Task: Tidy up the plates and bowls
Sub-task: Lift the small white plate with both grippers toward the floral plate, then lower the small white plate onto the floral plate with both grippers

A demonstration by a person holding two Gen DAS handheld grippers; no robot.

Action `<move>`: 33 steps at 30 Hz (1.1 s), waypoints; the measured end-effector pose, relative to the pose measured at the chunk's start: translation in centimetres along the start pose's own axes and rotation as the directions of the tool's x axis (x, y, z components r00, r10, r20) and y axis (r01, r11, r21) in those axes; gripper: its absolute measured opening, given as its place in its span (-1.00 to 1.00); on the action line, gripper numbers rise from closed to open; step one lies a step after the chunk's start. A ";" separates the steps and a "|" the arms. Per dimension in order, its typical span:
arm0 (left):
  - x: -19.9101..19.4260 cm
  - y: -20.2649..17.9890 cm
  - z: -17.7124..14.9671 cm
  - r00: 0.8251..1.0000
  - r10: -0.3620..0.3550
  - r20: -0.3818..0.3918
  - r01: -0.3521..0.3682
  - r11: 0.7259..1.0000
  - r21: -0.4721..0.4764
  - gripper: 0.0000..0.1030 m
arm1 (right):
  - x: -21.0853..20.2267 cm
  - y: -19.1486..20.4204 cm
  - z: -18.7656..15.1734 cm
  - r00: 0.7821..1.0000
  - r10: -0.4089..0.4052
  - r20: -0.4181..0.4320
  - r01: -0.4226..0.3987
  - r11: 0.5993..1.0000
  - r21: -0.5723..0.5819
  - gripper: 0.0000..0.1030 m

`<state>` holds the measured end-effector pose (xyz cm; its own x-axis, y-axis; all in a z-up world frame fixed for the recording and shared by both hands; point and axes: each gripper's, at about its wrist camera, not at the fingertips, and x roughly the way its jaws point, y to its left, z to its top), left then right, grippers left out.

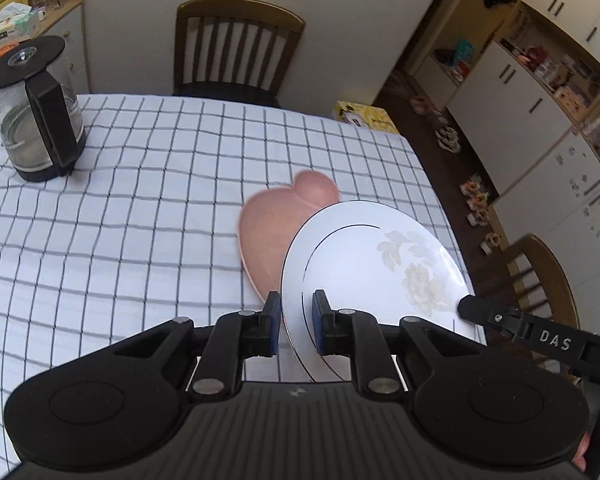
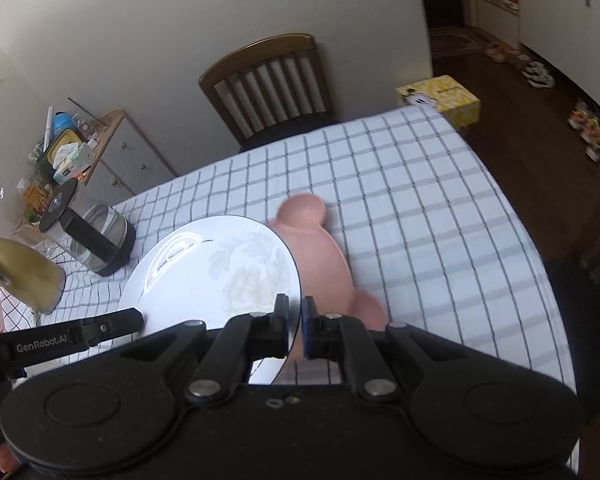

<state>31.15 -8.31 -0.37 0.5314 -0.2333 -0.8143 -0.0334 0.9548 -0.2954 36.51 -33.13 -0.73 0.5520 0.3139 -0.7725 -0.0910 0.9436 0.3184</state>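
While the kettle (image 1: 34, 116) is standing at the far left of the bench (image 1: 148, 216), the left claw (image 1: 296, 326) is being closed on the left rim of the white plate (image 1: 372, 264), with a narrow gap visible at one pad. The plate is being held above the pink dish (image 1: 268, 232), which is lying on the cloth. At the opposite rim, the right claw (image 2: 296, 332) is being pinched nearly shut. The plate is being judged stiff, glazed, slippery and breakable; the rim is being judged the only place for a secure hold.
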 end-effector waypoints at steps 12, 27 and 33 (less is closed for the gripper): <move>-2.5 -3.1 -10.7 0.995 -0.082 -0.064 0.089 0.987 0.131 -0.71 | -6.4 -3.4 -12.1 0.996 -0.086 0.018 0.083 0.987 0.137 -0.85; 2.9 -4.6 -19.4 0.976 -0.061 -0.211 0.116 0.959 0.260 -0.71 | -6.8 -8.4 -23.4 0.985 -0.170 -0.042 0.174 0.945 0.278 -0.85; 4.4 -4.7 -20.3 0.971 -0.042 -0.237 0.107 0.957 0.269 -0.71 | -5.9 -9.4 -25.0 0.984 -0.166 -0.070 0.180 0.940 0.289 -0.85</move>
<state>16.52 -17.60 -12.71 0.3167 -0.3101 -0.8964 0.2529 0.9384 -0.2353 13.38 -41.22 -12.90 0.5003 0.1590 -0.8511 0.2528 0.9133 0.3193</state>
